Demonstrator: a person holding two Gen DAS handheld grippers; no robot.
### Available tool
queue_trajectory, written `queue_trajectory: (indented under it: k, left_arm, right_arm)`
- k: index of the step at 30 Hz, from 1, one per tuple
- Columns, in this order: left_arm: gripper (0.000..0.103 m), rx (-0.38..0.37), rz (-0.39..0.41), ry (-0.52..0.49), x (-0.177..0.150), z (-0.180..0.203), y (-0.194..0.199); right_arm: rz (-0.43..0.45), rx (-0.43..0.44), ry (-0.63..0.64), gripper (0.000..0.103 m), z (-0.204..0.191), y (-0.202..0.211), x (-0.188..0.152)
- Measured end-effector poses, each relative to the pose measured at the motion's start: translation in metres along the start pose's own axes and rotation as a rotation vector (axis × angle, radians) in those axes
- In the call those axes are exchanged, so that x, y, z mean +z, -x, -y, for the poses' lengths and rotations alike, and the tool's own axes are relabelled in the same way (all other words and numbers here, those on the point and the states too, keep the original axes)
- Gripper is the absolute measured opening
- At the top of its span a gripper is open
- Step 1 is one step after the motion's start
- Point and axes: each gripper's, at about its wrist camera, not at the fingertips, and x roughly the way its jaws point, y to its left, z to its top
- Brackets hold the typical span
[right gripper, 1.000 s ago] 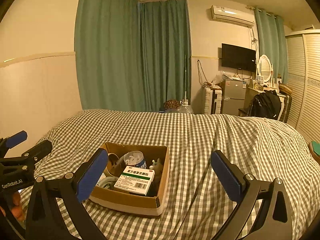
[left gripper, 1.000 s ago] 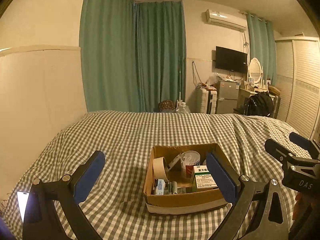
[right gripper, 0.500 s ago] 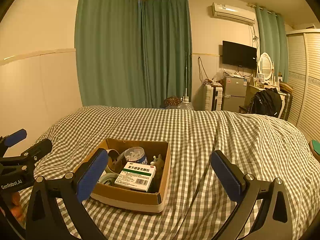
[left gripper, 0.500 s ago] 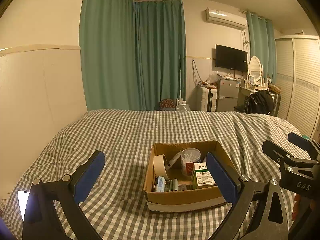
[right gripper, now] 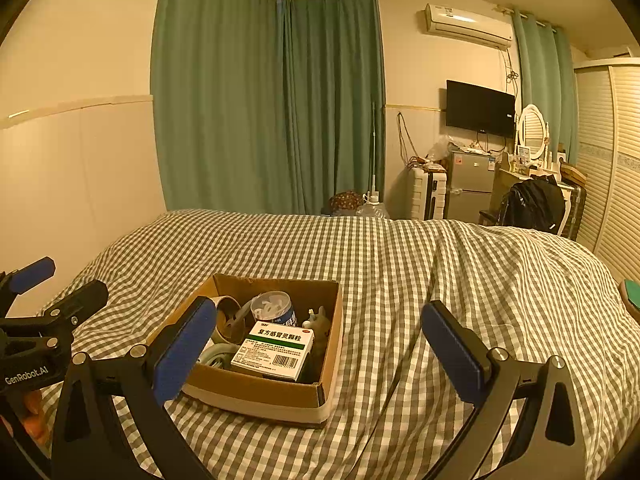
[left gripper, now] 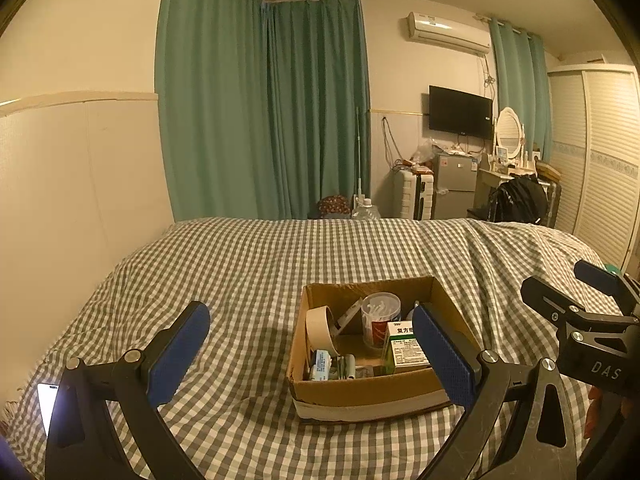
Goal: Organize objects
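A brown cardboard box (left gripper: 360,394) (right gripper: 256,394) rests on the checked bed cover. Inside it lie a green-and-white medicine carton (left gripper: 406,350) (right gripper: 276,350), a roll of beige tape (left gripper: 318,326), a clear tub of cotton swabs (left gripper: 380,316) (right gripper: 274,308), a small grey figurine (right gripper: 318,320) and some small packets (left gripper: 322,364). My left gripper (left gripper: 310,350) hovers open just short of the box, nothing between its fingers. My right gripper (right gripper: 318,350) is open and empty too, to the right of the box.
The gingham bed cover (right gripper: 400,264) spreads wide around the box, with folds on the right. A lit phone (left gripper: 48,400) lies at the near left bed edge. Green curtains (left gripper: 260,112), a fridge (left gripper: 454,184) and a dresser stand beyond the bed.
Both wrist views have tilted slightly upward, so the box sits a little lower in each. Both grippers stay open and empty.
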Motion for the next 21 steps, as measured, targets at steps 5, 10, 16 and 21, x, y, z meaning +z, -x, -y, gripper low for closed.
queue_trajectory:
  k: [5,10,16,21]
  left_arm:
    - [0.103,0.005,0.003,-0.01,-0.0018,0.0013,-0.0005]
    - [0.103,0.011,0.003,-0.006,-0.0033,-0.0003,-0.0016]
    - [0.103,0.013,0.008,-0.004,-0.0039,-0.002,-0.002]
    - [0.103,0.022,0.006,-0.012,-0.0064,-0.0009,-0.0023]
  right_arm:
    - [-0.004,-0.001,-0.004,0.103,0.0,-0.0016,-0.0016]
    - [-0.006,-0.001,-0.004,0.103,0.0,-0.0024,-0.0024]
    - [-0.007,-0.002,-0.004,0.103,-0.0002,-0.0027,-0.0029]
    - [-0.01,-0.003,-0.001,0.103,-0.0008,-0.0034,-0.0063]
